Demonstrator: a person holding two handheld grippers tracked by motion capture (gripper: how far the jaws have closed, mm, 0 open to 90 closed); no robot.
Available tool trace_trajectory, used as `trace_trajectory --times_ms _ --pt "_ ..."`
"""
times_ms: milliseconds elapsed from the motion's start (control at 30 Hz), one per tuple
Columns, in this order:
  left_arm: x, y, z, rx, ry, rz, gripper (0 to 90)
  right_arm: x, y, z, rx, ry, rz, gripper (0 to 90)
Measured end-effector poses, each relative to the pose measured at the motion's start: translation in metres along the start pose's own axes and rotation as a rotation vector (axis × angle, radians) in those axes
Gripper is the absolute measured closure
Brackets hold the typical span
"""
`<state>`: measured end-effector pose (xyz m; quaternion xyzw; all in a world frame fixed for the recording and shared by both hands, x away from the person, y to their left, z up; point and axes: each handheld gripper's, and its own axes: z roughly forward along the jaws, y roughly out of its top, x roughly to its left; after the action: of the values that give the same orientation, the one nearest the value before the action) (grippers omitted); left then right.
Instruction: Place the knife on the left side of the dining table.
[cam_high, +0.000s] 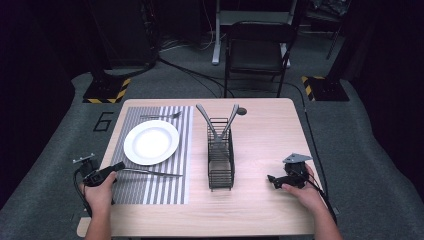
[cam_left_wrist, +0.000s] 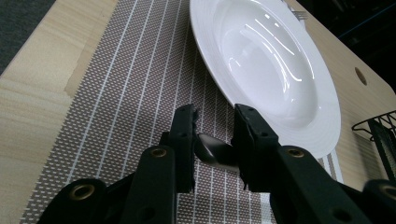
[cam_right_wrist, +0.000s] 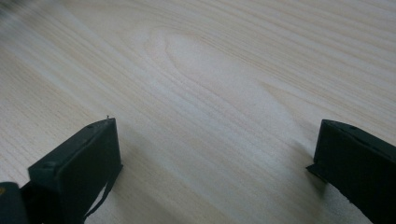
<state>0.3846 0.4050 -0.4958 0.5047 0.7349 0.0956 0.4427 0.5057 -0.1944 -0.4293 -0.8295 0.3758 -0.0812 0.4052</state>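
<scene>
Just beside knife (cam_high: 150, 173): plate (cam_high: 151, 142) (rack (cam_high: 220, 150) apart).

Here's the table (cam_high: 265, 210), pale wood grain with rounded corners, sitting on grey carpeted floor (cam_high: 60, 150). On its left half lies a grey-and-white striped placemat (cam_high: 165, 192), running from the far edge towards the near one. Directly on the wood, right beside the mat, stands a black wire caddy (cam_high: 220, 160), long side pointing away from us. Just behind it there's a small dark round hole (cam_high: 242, 111) in the tabletop near the far edge. The right half of the wood is bare grain.
</scene>
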Motion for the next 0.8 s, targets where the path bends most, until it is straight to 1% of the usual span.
trace_trajectory --times_ms 100,167,200,367,500,600,800 --pt "0.002 -0.001 0.002 0.009 0.008 -0.004 69.3 0.0 0.0 0.0 0.0 0.0 0.0 0.0" --pt "0.004 -0.001 0.004 0.008 0.007 -0.006 69.2 0.0 0.0 0.0 0.0 0.0 0.0 0.0" --pt "0.004 -0.001 0.004 0.016 0.01 -0.001 69.1 0.0 0.0 0.0 0.0 0.0 0.0 0.0" --pt "0.007 -0.001 0.008 0.022 0.014 -0.011 68.9 0.0 0.0 0.0 0.0 0.0 0.0 0.0" --pt "0.009 0.0 0.012 0.032 0.012 -0.003 68.8 0.0 0.0 0.0 0.0 0.0 0.0 0.0" --pt "0.009 0.001 0.014 0.028 0.016 -0.009 68.8 0.0 0.0 0.0 0.0 0.0 0.0 0.0" --pt "0.012 0.0 0.017 0.045 0.028 -0.006 68.6 0.0 0.0 0.0 0.0 0.001 0.0 0.0"
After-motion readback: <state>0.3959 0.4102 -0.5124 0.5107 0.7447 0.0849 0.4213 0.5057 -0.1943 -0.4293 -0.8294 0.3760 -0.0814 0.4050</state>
